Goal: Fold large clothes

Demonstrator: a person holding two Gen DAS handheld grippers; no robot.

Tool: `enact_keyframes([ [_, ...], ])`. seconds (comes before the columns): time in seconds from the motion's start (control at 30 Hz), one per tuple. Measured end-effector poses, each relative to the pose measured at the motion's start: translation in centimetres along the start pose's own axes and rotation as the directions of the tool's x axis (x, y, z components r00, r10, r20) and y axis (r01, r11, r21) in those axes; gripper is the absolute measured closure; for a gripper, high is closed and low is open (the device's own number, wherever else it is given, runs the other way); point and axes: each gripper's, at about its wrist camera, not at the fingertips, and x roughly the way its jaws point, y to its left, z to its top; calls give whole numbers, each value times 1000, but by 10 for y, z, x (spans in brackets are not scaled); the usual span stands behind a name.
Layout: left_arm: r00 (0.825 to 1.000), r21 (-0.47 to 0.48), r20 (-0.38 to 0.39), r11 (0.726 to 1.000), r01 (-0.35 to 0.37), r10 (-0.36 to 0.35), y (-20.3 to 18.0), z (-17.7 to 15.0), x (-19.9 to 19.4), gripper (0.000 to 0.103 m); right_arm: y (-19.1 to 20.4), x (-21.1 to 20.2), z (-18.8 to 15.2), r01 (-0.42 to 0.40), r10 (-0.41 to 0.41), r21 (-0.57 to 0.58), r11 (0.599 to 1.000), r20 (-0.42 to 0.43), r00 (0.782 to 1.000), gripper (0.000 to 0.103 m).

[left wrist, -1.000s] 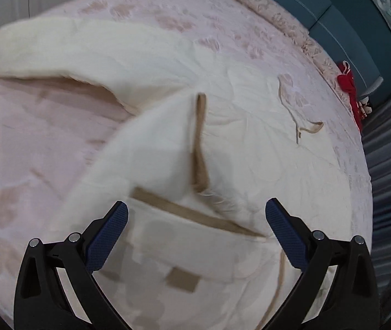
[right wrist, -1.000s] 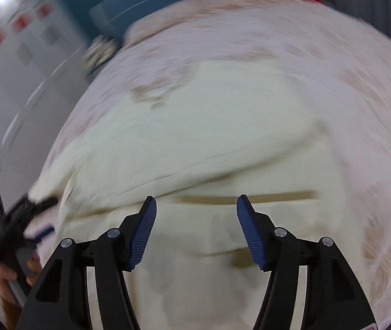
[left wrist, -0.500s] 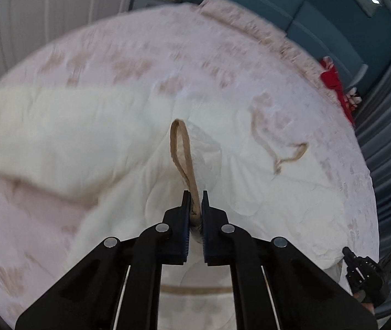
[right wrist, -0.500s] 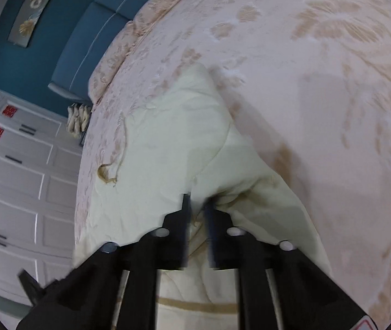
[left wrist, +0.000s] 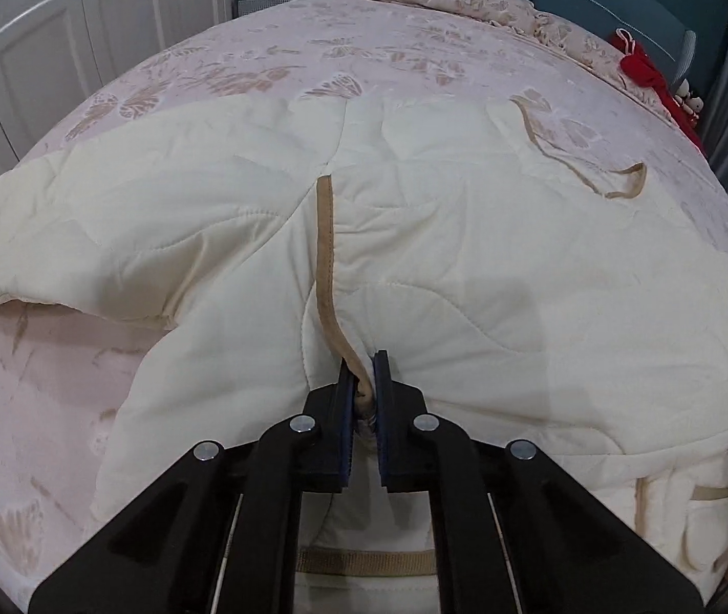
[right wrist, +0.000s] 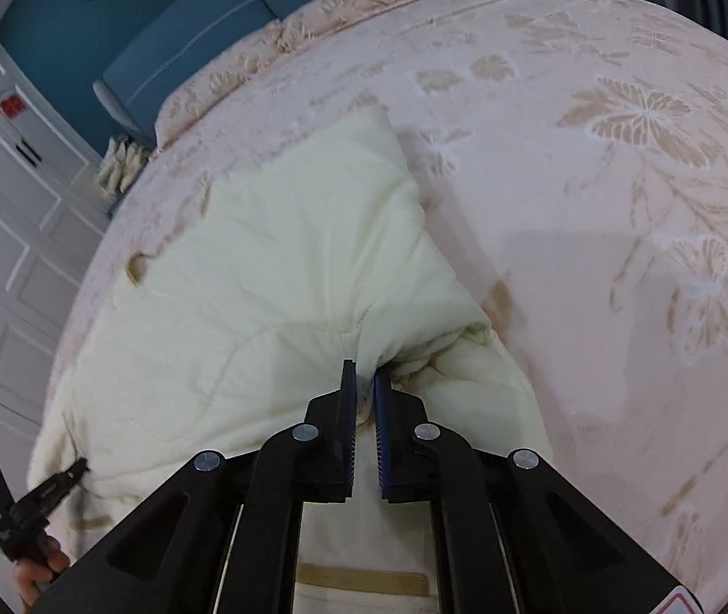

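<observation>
Bed [left wrist: 200, 77] — tan trim [left wrist: 324, 256] only in left gripper [left wrist: 363, 373] view.

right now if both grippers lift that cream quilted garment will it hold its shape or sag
The cream quilted garment will probably sag: it already bunches into creases where the left gripper and right gripper pinch it. Its puffy padding suggests bulky but fairly light. The loose tan tie would likely dangle.

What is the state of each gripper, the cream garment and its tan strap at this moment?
left gripper: shut on the tan trim of the garment.
right gripper: shut on a bunched fold of the garment.
cream quilted garment: spread on the bed, partly folded, pinched at two places.
tan strap: loose, lying on the garment's far edge.
bed: covered with a pink patterned spread.
</observation>
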Motion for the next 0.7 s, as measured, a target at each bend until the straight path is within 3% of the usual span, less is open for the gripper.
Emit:
enact_keyframes([
  [0.13, 999, 44, 16, 998, -49, 48, -10, -1, -1, 93, 3, -2, -1, 41, -42, -27, 999, -9, 999, 94],
  [0.23, 995, 69, 34, 993, -96, 94, -12, -2, -18, 80, 8, -25, -4, 93, -93, -21, 995, 7, 996, 80],
  [0.27, 993, 62, 42, 991, -115, 112, -10, -1, -29, 71, 7, -35, -7, 119, -119, -27, 993, 20, 993, 79],
  [0.37, 986, 5, 103, 991, -132, 130, -1, 4, -67, 62, 22, -69, -14, 158, -151, -69, 985, 91, 984, 77],
  [0.43, 985, -27, 138, 995, -98, 100, -4, 7, -89, 62, 49, -77, -20, 96, -84, -143, 985, 86, 993, 77],
  [0.47, 989, -28, 140, 999, -37, 40, -12, 9, -96, 62, 60, -75, -22, 75, -63, -179, 981, 77, 995, 77],
  [0.57, 993, 43, 75, 995, 90, -93, -53, 8, -91, 62, 111, -55, -38, 0, 8, -318, 948, 23, 1000, 82],
  [0.7, 998, 147, 25, 988, 52, -56, -100, -9, -62, 62, 146, -27, -56, 5, -5, -413, 911, 1, 1000, 82],
])
